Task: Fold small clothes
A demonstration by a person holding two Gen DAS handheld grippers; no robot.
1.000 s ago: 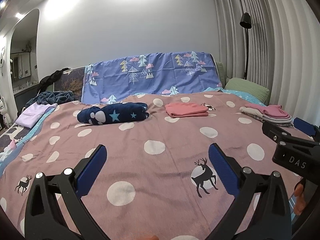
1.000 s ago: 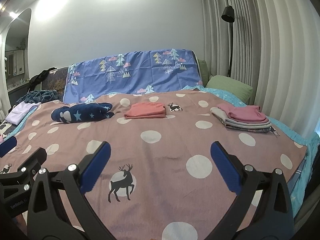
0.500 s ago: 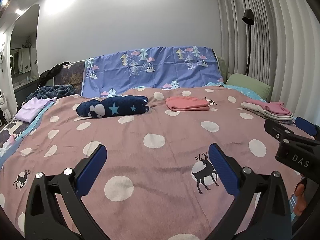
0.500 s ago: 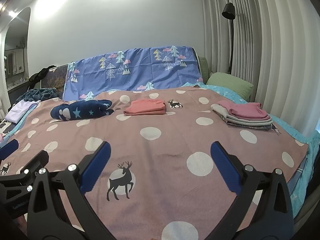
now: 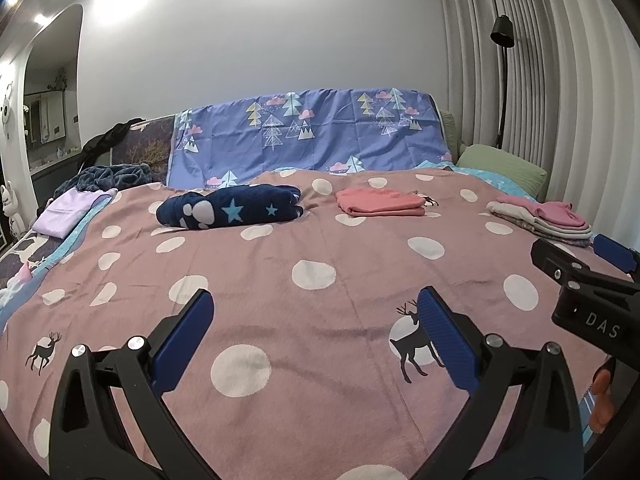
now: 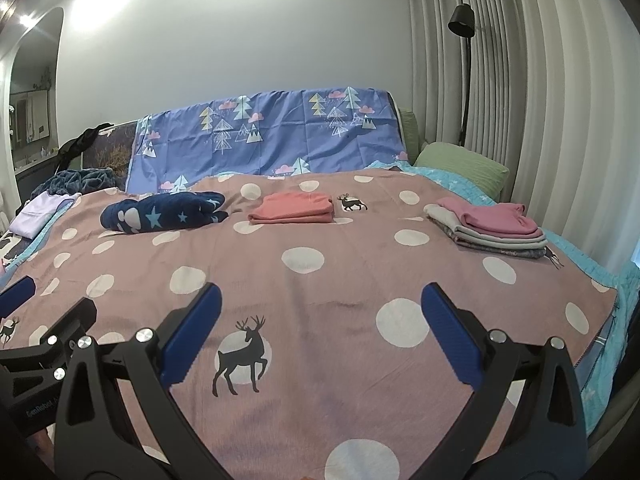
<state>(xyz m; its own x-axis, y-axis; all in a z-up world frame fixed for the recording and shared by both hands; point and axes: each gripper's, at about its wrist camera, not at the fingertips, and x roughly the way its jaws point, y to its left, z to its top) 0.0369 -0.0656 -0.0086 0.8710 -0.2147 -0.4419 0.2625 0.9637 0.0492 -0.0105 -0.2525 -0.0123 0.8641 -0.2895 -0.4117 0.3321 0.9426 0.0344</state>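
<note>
A big bed with a spotty pink blanket (image 5: 280, 248) fills the room. Both grippers, left gripper (image 5: 316, 330) and right gripper (image 6: 320, 330), are wide open and hold nothing. A crumpled navy star garment (image 5: 230, 211) lies far left, probably next to grab. A folded stack (image 6: 490, 226) sits far right.

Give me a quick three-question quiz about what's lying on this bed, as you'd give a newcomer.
1. True or false: the left gripper and the right gripper are both open and hold nothing.
2. Which garment lies between the navy star-patterned bundle and the folded stack? A) a white towel B) the folded coral garment C) a black sock
3. What colour is the top piece of the folded stack?

Key: 1 true; 2 B; 3 pink.
</note>
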